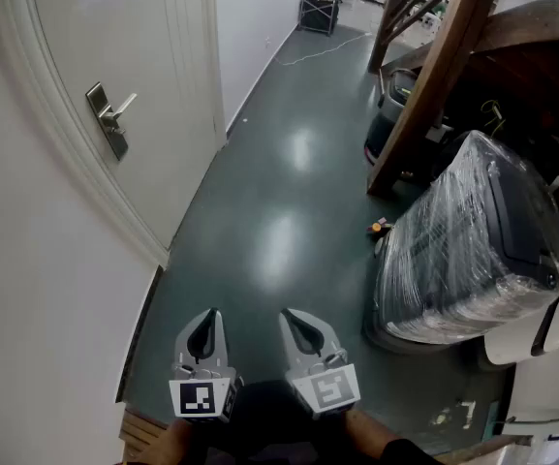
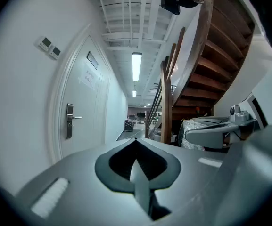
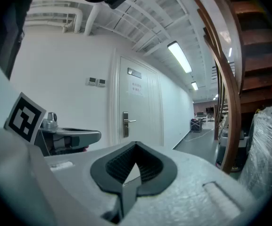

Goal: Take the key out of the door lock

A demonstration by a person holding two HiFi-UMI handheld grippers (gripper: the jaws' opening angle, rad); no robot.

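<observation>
The dark green glossy floor (image 1: 289, 192) fills the middle of the head view. The white panelled door (image 1: 153, 76) stands shut in the white wall from 9 to 12 o'clock; a brown wooden staircase (image 1: 434, 66) slants down at 1 o'clock; a grey bin wrapped in clear plastic film (image 1: 473, 250) sits on the floor at 3 o'clock, near the stair's foot.

At 6 o'clock the two grey tools are held side by side, just apart, both pointing toward 12 o'clock. The left tool (image 1: 213, 315) has its jaws pressed together at the tip with nothing between them; the right tool (image 1: 287, 314) is likewise pressed together and empty; each tool's own view shows the tips meeting.

The silver door lock plate with its lever handle (image 1: 110, 117) sits on the door at 10 o'clock, well apart from both tools. The key is possibly in the plate below the lever, but it is too small to make out in any view.
</observation>
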